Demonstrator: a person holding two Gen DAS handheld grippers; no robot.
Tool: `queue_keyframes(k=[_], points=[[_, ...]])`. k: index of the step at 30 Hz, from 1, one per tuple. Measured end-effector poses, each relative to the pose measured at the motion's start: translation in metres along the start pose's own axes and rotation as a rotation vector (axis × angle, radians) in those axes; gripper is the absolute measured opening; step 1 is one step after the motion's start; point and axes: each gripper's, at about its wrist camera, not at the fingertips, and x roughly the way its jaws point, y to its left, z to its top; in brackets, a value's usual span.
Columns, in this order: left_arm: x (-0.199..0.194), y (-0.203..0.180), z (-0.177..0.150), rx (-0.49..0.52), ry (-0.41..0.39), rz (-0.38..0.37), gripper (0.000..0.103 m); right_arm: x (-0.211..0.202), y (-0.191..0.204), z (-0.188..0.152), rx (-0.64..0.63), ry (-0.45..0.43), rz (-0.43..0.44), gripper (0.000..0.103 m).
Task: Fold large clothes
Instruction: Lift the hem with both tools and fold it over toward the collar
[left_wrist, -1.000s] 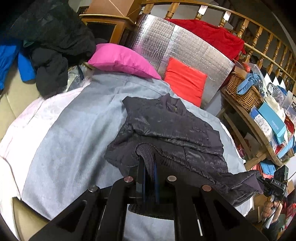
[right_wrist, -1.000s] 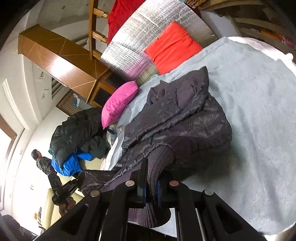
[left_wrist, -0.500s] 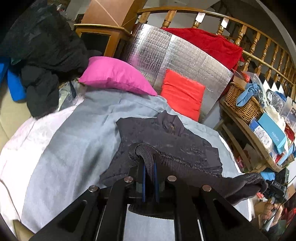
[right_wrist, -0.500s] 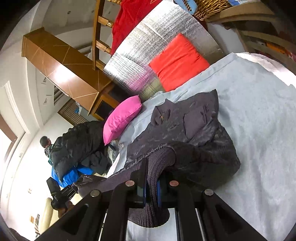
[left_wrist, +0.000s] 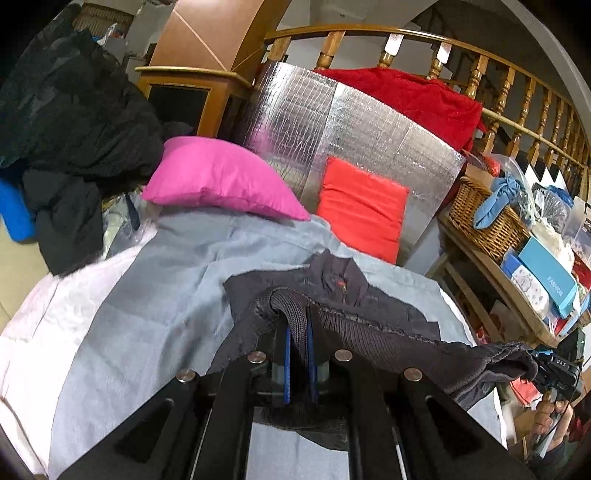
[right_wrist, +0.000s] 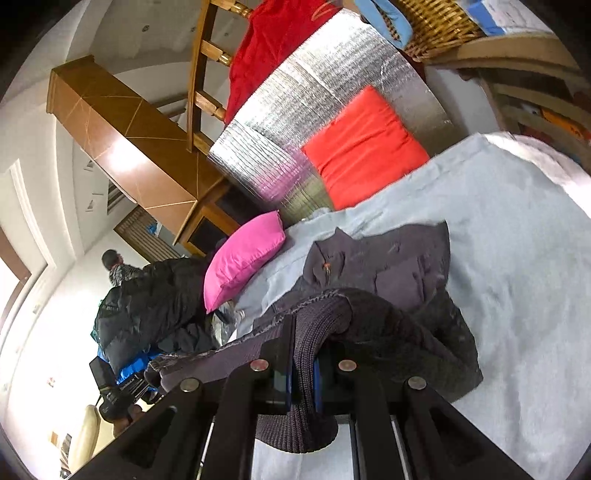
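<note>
A dark grey padded jacket (left_wrist: 384, 310) (right_wrist: 399, 280) lies on the light blue-grey sheet (left_wrist: 155, 306) (right_wrist: 517, 236) of a bed, collar toward the pillows. Its ribbed knit hem (left_wrist: 365, 339) (right_wrist: 317, 332) is lifted and stretched between both grippers, folded over the body. My left gripper (left_wrist: 298, 332) is shut on the hem at one corner. My right gripper (right_wrist: 303, 354) is shut on the hem at the other corner. In each wrist view the other gripper shows at the far end of the hem. The jacket's lower part is hidden under the raised hem.
A pink pillow (left_wrist: 221, 181) and a red cushion (left_wrist: 360, 206) lean on a silver foil panel (left_wrist: 351, 129) at the bed's head. A pile of dark and blue clothes (left_wrist: 62, 147) lies left. A shelf with a wicker basket (left_wrist: 484, 218) stands right. A person (right_wrist: 118, 266) stands far off.
Both grippers have risen and moved toward the collar, carrying the hem up over the jacket's body. More of the jacket is covered by the fold now.
</note>
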Motion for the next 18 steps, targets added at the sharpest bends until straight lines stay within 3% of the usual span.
queue_keyframes(k=[18], points=[[0.062, -0.004, 0.046, 0.033, -0.027, 0.019, 0.008, 0.059, 0.006, 0.067, -0.06, -0.013, -0.048, 0.008]])
